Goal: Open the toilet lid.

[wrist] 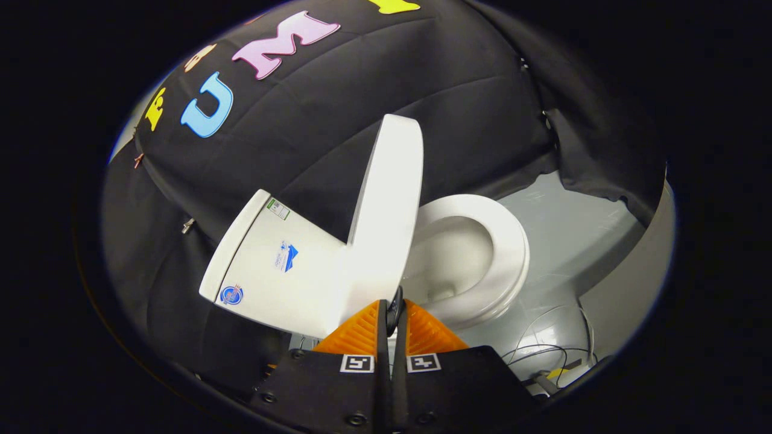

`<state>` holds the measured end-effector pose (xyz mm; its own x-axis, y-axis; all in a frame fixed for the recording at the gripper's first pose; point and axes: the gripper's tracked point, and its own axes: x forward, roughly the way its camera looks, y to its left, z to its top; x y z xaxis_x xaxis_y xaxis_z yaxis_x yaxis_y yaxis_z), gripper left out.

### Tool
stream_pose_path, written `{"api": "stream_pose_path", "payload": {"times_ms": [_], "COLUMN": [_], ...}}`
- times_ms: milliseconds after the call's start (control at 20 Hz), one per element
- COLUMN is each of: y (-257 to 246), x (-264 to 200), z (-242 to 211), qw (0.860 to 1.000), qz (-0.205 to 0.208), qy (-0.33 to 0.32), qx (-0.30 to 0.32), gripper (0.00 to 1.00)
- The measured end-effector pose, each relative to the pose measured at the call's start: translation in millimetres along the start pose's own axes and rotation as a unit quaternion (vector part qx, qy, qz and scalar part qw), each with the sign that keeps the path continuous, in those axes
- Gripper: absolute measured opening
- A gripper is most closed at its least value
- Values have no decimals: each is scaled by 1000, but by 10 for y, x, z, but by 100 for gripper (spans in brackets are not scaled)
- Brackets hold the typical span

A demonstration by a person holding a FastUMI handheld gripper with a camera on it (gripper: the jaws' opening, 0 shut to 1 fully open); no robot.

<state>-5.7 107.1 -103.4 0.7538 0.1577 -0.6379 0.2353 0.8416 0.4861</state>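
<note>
A white toilet stands against the black cloth wall, seen tilted. Its lid (pixel 386 211) is raised, standing nearly upright in front of the tank (pixel 271 265). The seat (pixel 506 253) lies down around the open bowl (pixel 449 259). My gripper (pixel 393 310) is at the lid's lower edge, where lid, tank and bowl meet. Its fingers (pixel 362 331) stand pressed together with only a thin dark slit between them. The lid is not between them; whether the tips touch its edge I cannot tell.
A grey floor (pixel 573 229) spreads beyond the bowl, with thin cables (pixel 555 349) lying on it beside my fingers. The black cloth wall (pixel 301 138) hangs close behind the tank and the lid.
</note>
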Motion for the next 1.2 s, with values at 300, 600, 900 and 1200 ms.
{"api": "stream_pose_path", "payload": {"times_ms": [300, 600, 900, 1200], "y": [304, 617, 1123, 1575], "x": [-47, -96, -112, -80], "z": [55, 90, 73, -6], "qw": [999, 995, 991, 981], "qz": [-11, -48, -52, -69], "qy": [-11, -23, -30, -43], "qx": [-42, -84, -119, -174], "gripper": [5, 5, 5, 5]}}
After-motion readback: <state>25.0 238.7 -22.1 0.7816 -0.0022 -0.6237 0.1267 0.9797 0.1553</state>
